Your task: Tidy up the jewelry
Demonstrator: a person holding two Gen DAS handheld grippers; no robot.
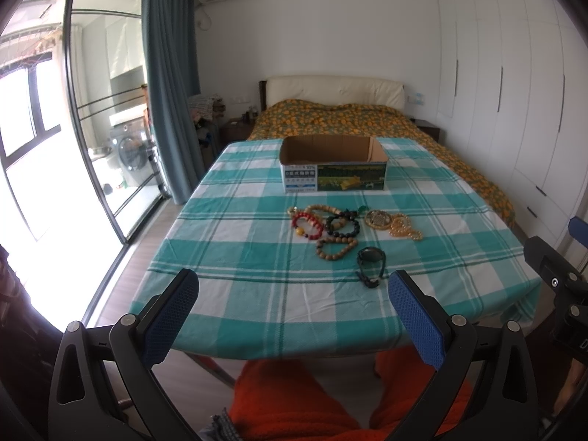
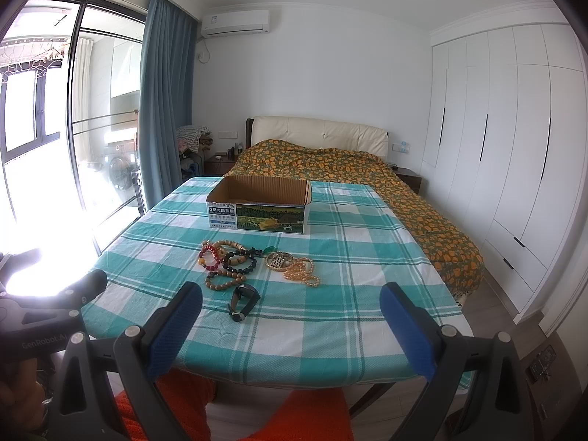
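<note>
A pile of jewelry lies mid-table: a red bead bracelet [image 1: 307, 225] [image 2: 209, 256], a black bead bracelet [image 1: 342, 225] [image 2: 240, 261], a brown wooden bead bracelet [image 1: 336, 249] [image 2: 225, 280], a gold pendant [image 1: 378, 218] [image 2: 279, 261], a yellow bead necklace [image 1: 406, 230] [image 2: 303, 272] and a black watch [image 1: 371, 261] [image 2: 243, 299]. An open, empty-looking cardboard box [image 1: 332, 165] [image 2: 259, 204] stands behind them. My left gripper [image 1: 294, 290] and right gripper [image 2: 290, 299] are open and empty, held above the near table edge.
The table has a teal checked cloth [image 1: 239, 257] [image 2: 367, 294]. A bed with an orange patterned cover [image 1: 349, 117] [image 2: 330, 163] lies beyond it. White wardrobes [image 2: 496, 147] stand on the right, a glass door [image 1: 103, 110] on the left. Orange-clad legs [image 1: 294, 397] are below.
</note>
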